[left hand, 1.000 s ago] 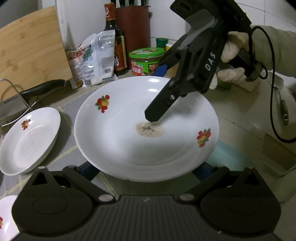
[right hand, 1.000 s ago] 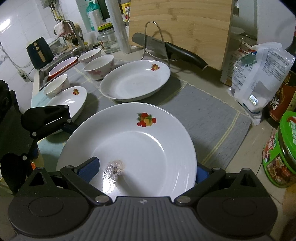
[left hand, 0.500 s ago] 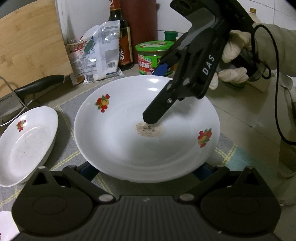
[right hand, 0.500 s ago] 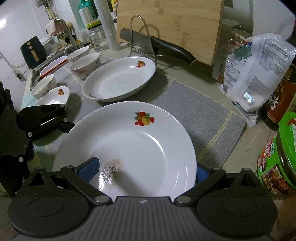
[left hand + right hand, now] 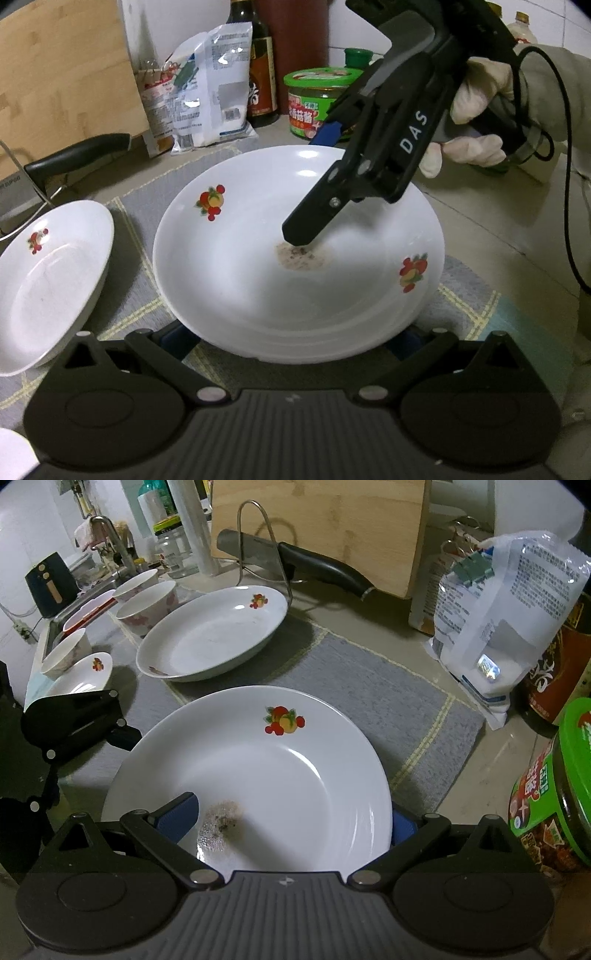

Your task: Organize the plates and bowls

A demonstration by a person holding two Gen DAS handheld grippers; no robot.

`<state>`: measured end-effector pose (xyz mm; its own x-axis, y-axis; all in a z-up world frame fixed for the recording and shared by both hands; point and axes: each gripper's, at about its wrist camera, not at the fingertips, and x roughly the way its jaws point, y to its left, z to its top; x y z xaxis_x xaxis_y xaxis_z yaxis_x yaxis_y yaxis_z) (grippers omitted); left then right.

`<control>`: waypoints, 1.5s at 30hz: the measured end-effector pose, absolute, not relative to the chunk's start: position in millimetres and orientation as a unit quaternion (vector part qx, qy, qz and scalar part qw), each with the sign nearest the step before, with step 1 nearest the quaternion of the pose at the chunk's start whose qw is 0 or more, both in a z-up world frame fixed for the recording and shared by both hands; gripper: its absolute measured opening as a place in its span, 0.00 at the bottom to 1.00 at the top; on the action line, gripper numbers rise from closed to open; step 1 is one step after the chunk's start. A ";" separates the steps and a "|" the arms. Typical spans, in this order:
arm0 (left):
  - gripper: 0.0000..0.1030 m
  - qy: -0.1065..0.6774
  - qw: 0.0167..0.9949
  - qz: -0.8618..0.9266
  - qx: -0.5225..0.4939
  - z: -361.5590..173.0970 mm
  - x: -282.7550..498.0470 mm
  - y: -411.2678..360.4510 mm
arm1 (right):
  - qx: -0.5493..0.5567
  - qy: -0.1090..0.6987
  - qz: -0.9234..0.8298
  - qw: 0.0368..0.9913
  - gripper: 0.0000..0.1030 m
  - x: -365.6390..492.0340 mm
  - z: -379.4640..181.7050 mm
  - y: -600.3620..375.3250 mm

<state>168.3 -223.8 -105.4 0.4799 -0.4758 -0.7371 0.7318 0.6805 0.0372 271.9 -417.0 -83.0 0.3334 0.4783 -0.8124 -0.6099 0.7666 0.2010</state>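
A large white plate (image 5: 258, 288) (image 5: 295, 782) with fruit prints and a brown stain at its middle sits on the grey mat (image 5: 369, 686). My left gripper (image 5: 290, 336) is open, and its blue pads lie under the plate's near rim, one on each side. My right gripper (image 5: 288, 819) (image 5: 314, 184) is open and straddles the far rim. One of its fingers is inside the plate by the stain and the other is outside the rim. A second large plate (image 5: 48, 288) (image 5: 214, 638) lies to the left on the mat.
A small plate (image 5: 88, 672) and bowls (image 5: 147, 609) stand near the sink (image 5: 85, 605). A knife (image 5: 317, 565) rests in a wire rack before a cutting board (image 5: 321, 528). A white bag (image 5: 509, 602), green-lidded jar (image 5: 554, 794) and dark bottle (image 5: 258, 74) crowd the right. A gloved hand (image 5: 476, 96) holds the right gripper.
Both grippers and the stained plate have shifted right, away from the second plate and toward the jar. The fingers have kept the same spread.
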 end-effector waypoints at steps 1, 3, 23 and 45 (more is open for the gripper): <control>0.99 0.364 0.842 -0.358 0.174 -105.6 168.2 -222.9 | -0.071 0.472 0.333 0.813 1.00 272.8 -84.1 -416.9; 0.99 0.363 0.842 -0.358 0.175 -105.6 168.8 -222.8 | -0.071 0.473 0.331 0.813 1.00 273.9 -85.0 -417.3; 0.99 0.336 0.876 -0.323 0.125 -67.6 128.9 -190.7 | -0.082 0.404 0.291 0.864 1.00 242.8 -31.6 -405.9; 0.99 0.291 0.912 -0.281 0.071 -45.9 54.1 -41.4 | -0.002 0.393 0.192 0.899 1.00 135.8 -31.3 -276.8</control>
<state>54.1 -41.4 -45.9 0.6718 -0.4717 -0.5711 0.5543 0.8316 -0.0349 135.8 -276.8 -31.3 0.6176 0.3443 -0.7071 -0.3471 0.9261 0.1478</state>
